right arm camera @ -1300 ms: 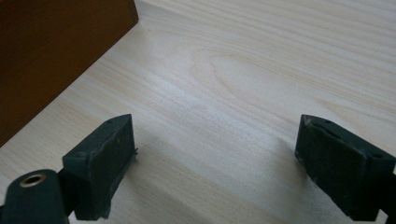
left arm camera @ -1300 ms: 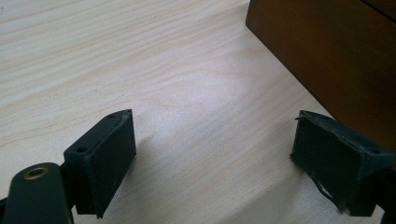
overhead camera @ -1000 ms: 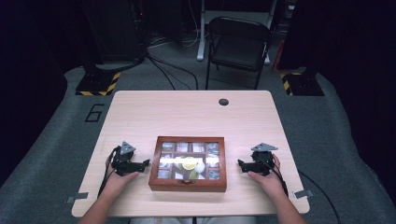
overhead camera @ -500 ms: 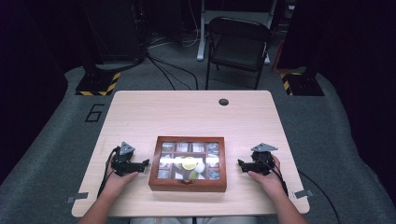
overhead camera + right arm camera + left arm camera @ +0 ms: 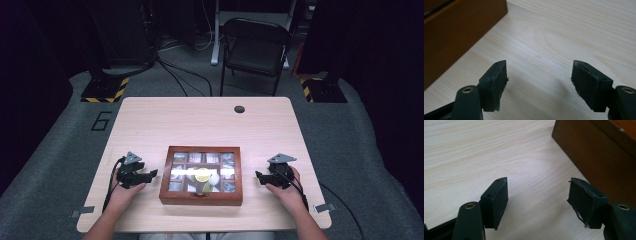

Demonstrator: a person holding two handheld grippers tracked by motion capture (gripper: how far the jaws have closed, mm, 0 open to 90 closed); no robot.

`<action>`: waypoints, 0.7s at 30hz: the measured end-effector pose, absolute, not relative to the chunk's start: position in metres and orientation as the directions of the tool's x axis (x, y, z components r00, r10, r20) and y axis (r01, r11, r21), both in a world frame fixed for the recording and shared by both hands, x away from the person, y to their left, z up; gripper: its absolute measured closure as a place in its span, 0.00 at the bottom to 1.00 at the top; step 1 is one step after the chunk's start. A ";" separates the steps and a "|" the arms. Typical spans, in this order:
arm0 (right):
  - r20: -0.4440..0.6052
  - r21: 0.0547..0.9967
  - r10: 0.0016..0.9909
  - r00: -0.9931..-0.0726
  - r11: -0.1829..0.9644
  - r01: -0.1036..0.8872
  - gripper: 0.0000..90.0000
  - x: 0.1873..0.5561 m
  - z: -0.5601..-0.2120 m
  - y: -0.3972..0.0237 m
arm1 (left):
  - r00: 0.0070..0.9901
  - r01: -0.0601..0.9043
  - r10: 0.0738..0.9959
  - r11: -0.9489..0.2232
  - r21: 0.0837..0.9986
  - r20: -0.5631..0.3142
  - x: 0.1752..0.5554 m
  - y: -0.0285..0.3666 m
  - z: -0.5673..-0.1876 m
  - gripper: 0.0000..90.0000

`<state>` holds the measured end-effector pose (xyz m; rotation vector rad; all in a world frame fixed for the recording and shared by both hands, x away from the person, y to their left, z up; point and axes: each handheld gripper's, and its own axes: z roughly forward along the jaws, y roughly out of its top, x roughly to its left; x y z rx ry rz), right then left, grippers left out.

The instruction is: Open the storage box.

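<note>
High view: the box [image 5: 201, 199] sits at the table's [image 5: 210, 120] near edge between my grippers. Left gripper [image 5: 537, 195] and right gripper [image 5: 539, 77] have just been closing, both apart on nothing. Approach step; next move, I judge, needs both brought against the box.

A reddish-brown wooden box [image 5: 201, 198] sits on the pale wood-grain table [image 5: 200, 120]; both tongs are black.

Recording lab or studio, dark curtained walls, grey carpet, stands with hazard-striped bases [image 5: 105, 90], trailing floor cables [image 5: 180, 75], folding chair [image 5: 255, 47], lone wooden surface [image 5: 200, 120]
</note>
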<state>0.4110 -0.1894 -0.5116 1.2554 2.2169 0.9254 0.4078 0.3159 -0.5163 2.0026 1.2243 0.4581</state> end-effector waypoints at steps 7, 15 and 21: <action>-0.068 0.746 0.833 -0.550 0.408 0.526 0.34 0.397 -0.499 -0.181 | 0.504 0.599 0.859 -0.277 0.751 -0.086 0.400 0.313 -0.506 0.37; 0.002 0.775 0.849 -0.529 0.333 0.537 0.36 0.388 -0.488 -0.185 | 0.488 0.591 0.863 -0.218 0.776 -0.130 0.391 0.315 -0.496 0.37; 0.024 0.790 0.853 -0.521 0.303 0.533 0.36 0.384 -0.482 -0.189 | 0.479 0.587 0.866 -0.198 0.785 -0.140 0.385 0.318 -0.490 0.37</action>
